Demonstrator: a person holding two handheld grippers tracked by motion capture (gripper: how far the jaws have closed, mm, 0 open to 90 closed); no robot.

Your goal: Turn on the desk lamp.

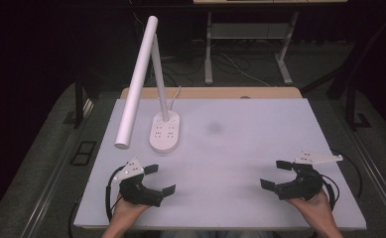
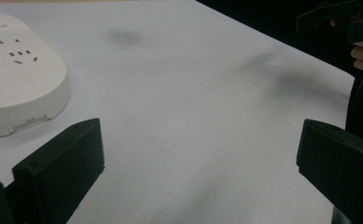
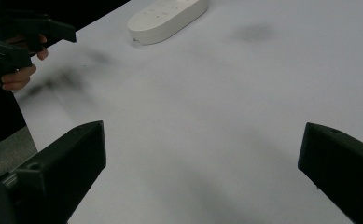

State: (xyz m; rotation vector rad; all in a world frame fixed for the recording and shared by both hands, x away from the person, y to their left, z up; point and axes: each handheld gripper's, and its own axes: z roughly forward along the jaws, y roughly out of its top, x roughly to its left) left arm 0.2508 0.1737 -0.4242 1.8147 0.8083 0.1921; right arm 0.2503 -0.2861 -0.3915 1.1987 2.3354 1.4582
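A white desk lamp stands on the white table (image 1: 240, 148), its oval base (image 1: 164, 131) at the back left and its long tube head (image 1: 137, 82) slanting out toward the front left. The base (image 2: 16, 74) carries small socket holes and buttons; it lies at the far end of the right gripper view (image 3: 167, 18). My left gripper (image 1: 159, 179) rests near the front left edge, open, nothing between its jaws. My right gripper (image 1: 276, 174) rests near the front right edge, open and empty too. Both point inward toward the table's middle.
A faint dark smudge (image 1: 214, 128) marks the tabletop near its centre. A wooden strip (image 1: 210, 92) runs along the table's far edge. Beyond it stand the legs of another desk (image 1: 208, 49) with cables on the floor.
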